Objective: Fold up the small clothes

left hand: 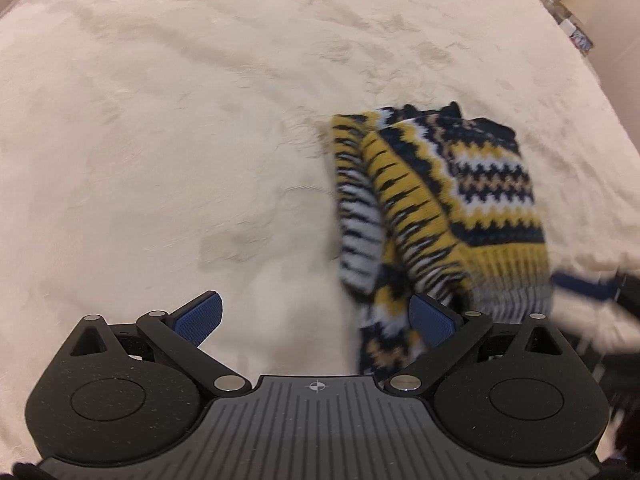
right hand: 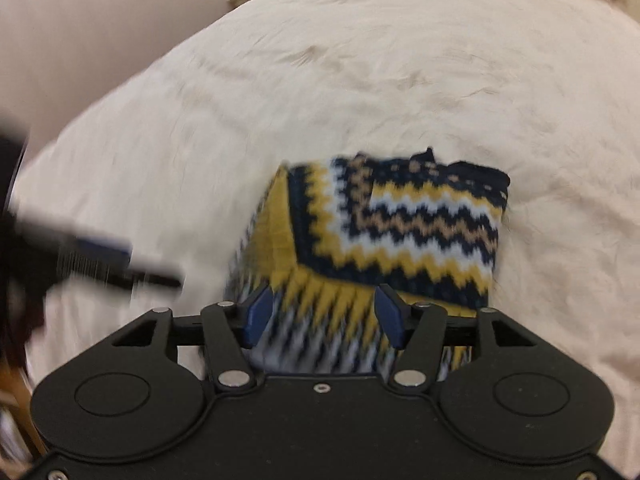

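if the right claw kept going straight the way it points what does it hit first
Most likely the folded knit sweater: it lies right between and ahead of the open right claw. How far off it is, the blurred view does not show.

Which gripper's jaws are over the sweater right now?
The right gripper: the sweater shows between its open pads. The left gripper frames mostly bare blanket.

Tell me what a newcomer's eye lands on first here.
The navy, yellow and white zigzag knitted garment, folded on the cream bedspread. Next, the right hand-held gripper, jaws apart just over its near edge, and the left hand-held gripper, wide open beside it.
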Tool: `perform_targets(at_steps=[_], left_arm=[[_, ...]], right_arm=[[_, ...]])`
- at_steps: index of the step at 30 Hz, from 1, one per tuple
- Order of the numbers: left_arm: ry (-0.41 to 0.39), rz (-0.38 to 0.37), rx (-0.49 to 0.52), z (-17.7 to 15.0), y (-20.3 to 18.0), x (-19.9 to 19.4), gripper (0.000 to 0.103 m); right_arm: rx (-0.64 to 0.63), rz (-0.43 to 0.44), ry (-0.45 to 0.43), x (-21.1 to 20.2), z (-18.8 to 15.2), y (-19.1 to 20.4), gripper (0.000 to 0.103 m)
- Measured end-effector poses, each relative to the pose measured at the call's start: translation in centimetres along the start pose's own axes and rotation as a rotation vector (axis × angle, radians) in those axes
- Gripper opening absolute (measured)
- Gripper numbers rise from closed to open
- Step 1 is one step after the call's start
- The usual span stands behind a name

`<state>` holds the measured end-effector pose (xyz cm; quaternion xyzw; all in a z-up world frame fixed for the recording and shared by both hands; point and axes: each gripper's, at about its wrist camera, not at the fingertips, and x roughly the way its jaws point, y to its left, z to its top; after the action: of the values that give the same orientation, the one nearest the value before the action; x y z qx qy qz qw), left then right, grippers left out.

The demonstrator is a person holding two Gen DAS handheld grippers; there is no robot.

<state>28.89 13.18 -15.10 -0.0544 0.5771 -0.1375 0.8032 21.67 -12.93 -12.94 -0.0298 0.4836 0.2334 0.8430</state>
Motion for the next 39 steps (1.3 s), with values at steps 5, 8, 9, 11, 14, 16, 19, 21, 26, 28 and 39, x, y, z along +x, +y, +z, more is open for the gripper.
perform_targets(at_steps=[5, 8, 9, 11, 14, 16, 19, 21, 26, 28, 39], left_arm=[[-0.007, -0.061, 0.007, 1.1, -1.6, 0.4, 0.101], [-0.003, -0.089, 0.014, 1.7, -2.4, 0.6, 0.101], [0.001, -0.101, 0.013, 1.9, -2.6, 0.7, 0.101], [0.011, -0.117, 0.009, 2.3, -3.1, 0.9, 0.101], [0.029, -0.141, -0.002, 2.8, -3.6, 1.2, 0.101], [0.040, -0.157, -0.008, 3.1, -3.9, 1.5, 0.101], [0.051, -0.165, -0.007, 3.4, -4.3, 1.8, 0.101], [0.058, -0.164, -0.005, 3.5, -4.5, 2.0, 0.101], [0.067, -0.159, -0.014, 3.7, -4.5, 2.4, 0.101], [0.067, -0.157, -0.016, 3.8, -4.5, 2.4, 0.101], [0.064, -0.189, -0.032, 3.6, -4.9, 2.8, 0.101]], right_arm=[[-0.173, -0.019, -0.004, -0.3, -3.3, 3.0, 0.073], [-0.301, -0.060, -0.023, 0.2, -4.7, 5.4, 0.080], [-0.341, -0.076, -0.034, 0.3, -5.1, 6.1, 0.081], [-0.456, -0.124, -0.062, 0.9, -5.9, 7.8, 0.081], [-0.622, -0.197, -0.090, 1.9, -6.9, 9.9, 0.081], [-0.689, -0.203, -0.086, 2.8, -7.2, 10.6, 0.081], [-0.751, -0.218, -0.077, 3.8, -7.6, 11.2, 0.080], [-0.788, -0.241, -0.075, 4.2, -7.9, 11.4, 0.079], [-0.851, -0.210, -0.111, 3.5, -8.7, 12.0, 0.081], [-0.888, -0.199, -0.119, 3.5, -9.2, 12.3, 0.081], [-0.447, -0.139, -0.144, 1.0, -5.4, 7.6, 0.018]])
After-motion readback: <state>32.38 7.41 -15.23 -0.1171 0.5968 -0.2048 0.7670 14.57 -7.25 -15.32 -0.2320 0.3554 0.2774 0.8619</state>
